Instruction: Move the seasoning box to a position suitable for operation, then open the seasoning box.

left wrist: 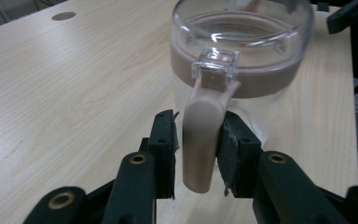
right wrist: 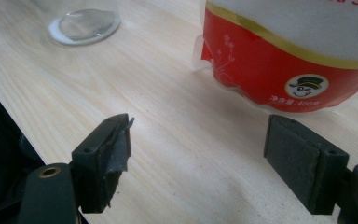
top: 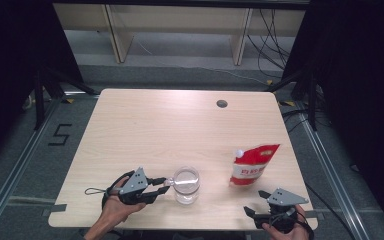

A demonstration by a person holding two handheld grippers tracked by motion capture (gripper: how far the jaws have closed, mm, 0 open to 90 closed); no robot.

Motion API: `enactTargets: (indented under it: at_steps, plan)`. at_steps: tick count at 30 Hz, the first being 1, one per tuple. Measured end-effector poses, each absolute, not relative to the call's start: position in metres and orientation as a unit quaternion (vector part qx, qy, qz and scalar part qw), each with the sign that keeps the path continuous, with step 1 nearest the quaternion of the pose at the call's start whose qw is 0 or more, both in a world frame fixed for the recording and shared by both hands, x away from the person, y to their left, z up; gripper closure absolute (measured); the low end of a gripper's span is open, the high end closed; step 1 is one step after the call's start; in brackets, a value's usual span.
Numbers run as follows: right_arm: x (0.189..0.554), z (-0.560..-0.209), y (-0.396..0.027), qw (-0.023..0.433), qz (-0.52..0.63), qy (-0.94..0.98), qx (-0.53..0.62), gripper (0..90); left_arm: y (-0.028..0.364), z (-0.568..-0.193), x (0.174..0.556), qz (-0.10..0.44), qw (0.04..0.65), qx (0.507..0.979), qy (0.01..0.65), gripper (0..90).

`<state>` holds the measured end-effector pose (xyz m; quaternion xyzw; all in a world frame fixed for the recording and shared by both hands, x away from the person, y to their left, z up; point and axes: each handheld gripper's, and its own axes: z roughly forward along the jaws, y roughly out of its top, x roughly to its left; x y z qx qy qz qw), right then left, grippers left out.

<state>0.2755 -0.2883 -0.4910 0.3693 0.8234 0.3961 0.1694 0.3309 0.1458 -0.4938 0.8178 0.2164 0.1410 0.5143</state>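
Clear jar (left wrist: pixel 242 51), beige latch (left wrist: pixel 204 135)

In the right gripper view the red pouch (right wrist: pixel 289 70) is running off the top and right edges, and the glass jar (right wrist: pixel 81 21) is showing just its base at upper left — in the left gripper view its rim is being cropped.

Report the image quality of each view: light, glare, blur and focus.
High view: even light on the pale wooden table, surroundings dark, slight softness. Left gripper view: the clear glass jar and its beige handle sharp, glints on the rim, nearest jaws soft. Right gripper view: the red and white pouch fairly sharp, its top washed pale.
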Motion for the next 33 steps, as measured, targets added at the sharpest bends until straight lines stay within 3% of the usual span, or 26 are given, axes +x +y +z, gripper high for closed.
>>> enactTargets:
  at_steps: [4, 7, 8, 10, 13, 24, 33]
  plan:
    - [0.275, -0.491, -0.289, 0.169, 0.397, 0.824, 0.367, 23.7, 0.147, -0.494, 0.333, 0.142, 0.513, 0.817, 0.222, 66.4]
    - [0.276, -0.491, -0.289, 0.164, 0.4, 0.824, 0.366, 23.6, 0.147, -0.492, 0.332, 0.137, 0.509, 0.818, 0.231, 51.1]
    - [0.276, -0.491, -0.289, 0.164, 0.4, 0.824, 0.366, 23.6, 0.146, -0.491, 0.331, 0.129, 0.512, 0.815, 0.24, 51.1]
    - [0.276, -0.493, -0.291, 0.167, 0.399, 0.825, 0.364, 23.5, 0.148, -0.487, 0.33, 0.122, 0.51, 0.815, 0.248, 38.8]
    - [0.278, -0.494, -0.293, 0.162, 0.404, 0.821, 0.369, 23.5, 0.151, -0.478, 0.329, 0.105, 0.507, 0.817, 0.256, 28.9]
    - [0.278, -0.494, -0.292, 0.162, 0.401, 0.825, 0.364, 23.5, 0.155, -0.46, 0.319, 0.087, 0.517, 0.802, 0.286, 21.2]
    - [0.279, -0.494, -0.292, 0.15, 0.401, 0.829, 0.36, 23.5, 0.153, -0.445, 0.312, 0.098, 0.528, 0.791, 0.292, 23.9]
